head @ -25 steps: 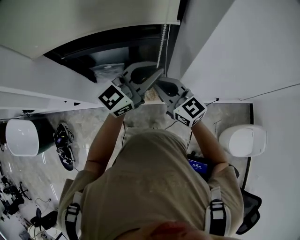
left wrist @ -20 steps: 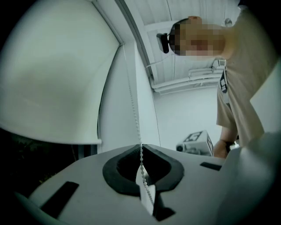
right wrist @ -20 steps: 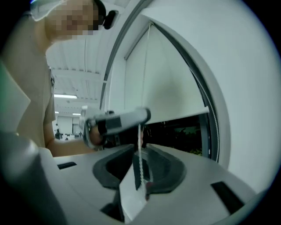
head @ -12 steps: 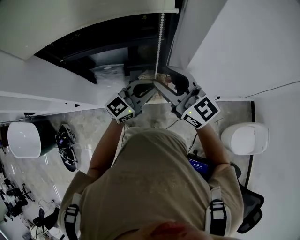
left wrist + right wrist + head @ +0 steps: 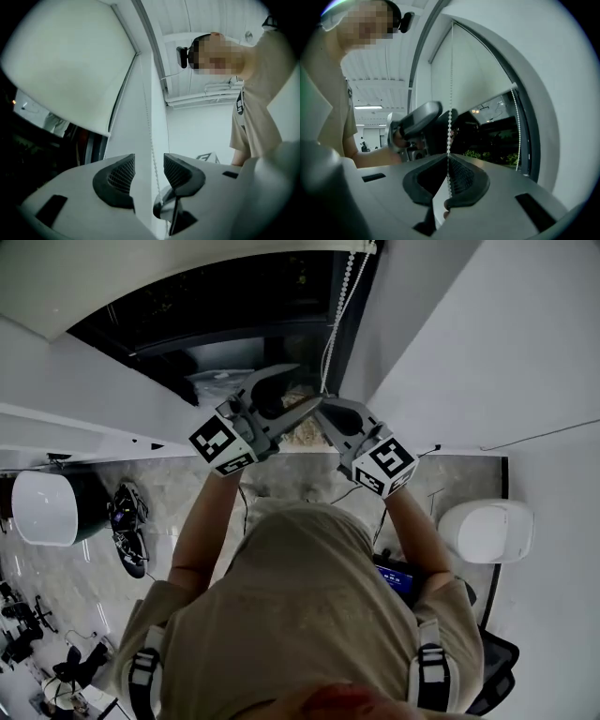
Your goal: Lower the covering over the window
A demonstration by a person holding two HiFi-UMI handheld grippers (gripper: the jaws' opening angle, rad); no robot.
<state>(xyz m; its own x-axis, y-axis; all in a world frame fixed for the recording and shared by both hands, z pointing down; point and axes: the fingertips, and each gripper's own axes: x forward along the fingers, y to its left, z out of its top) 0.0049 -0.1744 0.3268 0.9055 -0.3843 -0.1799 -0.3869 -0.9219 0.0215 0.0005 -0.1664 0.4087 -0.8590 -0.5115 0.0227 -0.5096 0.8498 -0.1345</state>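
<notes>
— Gripping with which one?
— With the right gripper (image 5: 447,161): just closed tight onto the bead chain (image 5: 449,123), pinching it between the jaws.
— And the left gripper (image 5: 149,165)?
— Just opened wide, straddling the same chain without pressing on it, close beside the other. Free to reposition.
— How to pull well?
— Draw straight down along the chain's own line, never sideways. Keep the pinch firm across the beads to prevent slipping. Probably best to reach the open left higher, close there, and only then release the right. Never let go with both at once.
— Correct strand?
— Cannot tell from here. Note the other strand (image 5: 516,126) hanging apart, nearer the frame (image 5: 530,140). Watch the hem (image 5: 65,119) and switch strands if seen rising.
— Where to find the roller blind (image 5: 70,65)?
— Up beyond the chain, drawn only partway over the dark window (image 5: 234,310), with much bare glass below. Expect many more hand-over-hand pulls.
</notes>
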